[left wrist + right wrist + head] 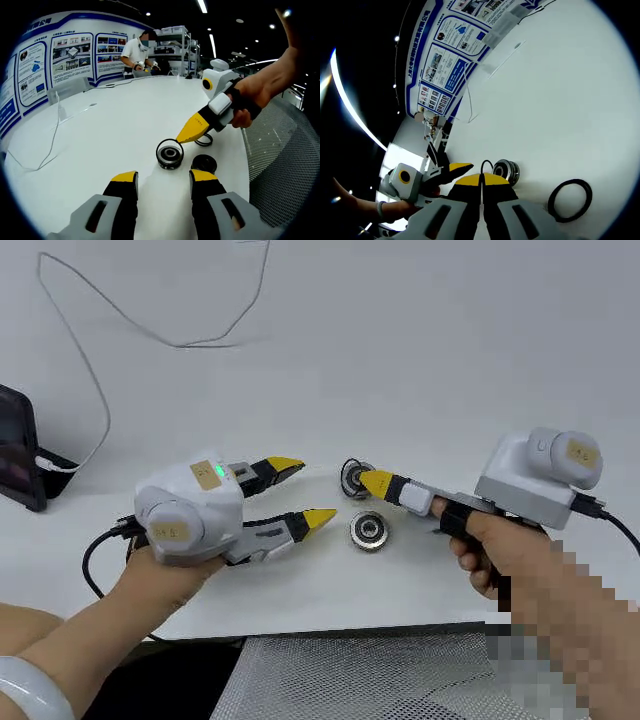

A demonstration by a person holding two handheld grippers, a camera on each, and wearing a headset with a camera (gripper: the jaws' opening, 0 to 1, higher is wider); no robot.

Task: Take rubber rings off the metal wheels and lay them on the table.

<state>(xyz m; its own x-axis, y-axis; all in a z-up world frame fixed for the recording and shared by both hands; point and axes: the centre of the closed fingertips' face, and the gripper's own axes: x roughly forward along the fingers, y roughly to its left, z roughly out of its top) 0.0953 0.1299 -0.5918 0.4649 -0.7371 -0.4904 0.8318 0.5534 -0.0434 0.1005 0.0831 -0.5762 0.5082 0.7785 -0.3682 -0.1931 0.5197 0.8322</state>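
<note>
Two metal wheels and two rubber rings are seen on the white table [450, 360]. The far wheel [351, 478] is met by the right gripper [375, 482], whose jaws are pressed together with no gap. A thin ring [170, 140] is looped loosely about that wheel and touched by the yellow tip at 1 o'clock; whether it is pinched cannot be told. The near wheel [369, 530] is placed at 5 o'clock of the first, apart from both grippers. A loose ring [551, 202] is laid flat at 4 o'clock of the far wheel in the right gripper view. The left gripper [302, 491] is held wide apart with nothing gripped, at 9 o'clock of the wheels.
</note>
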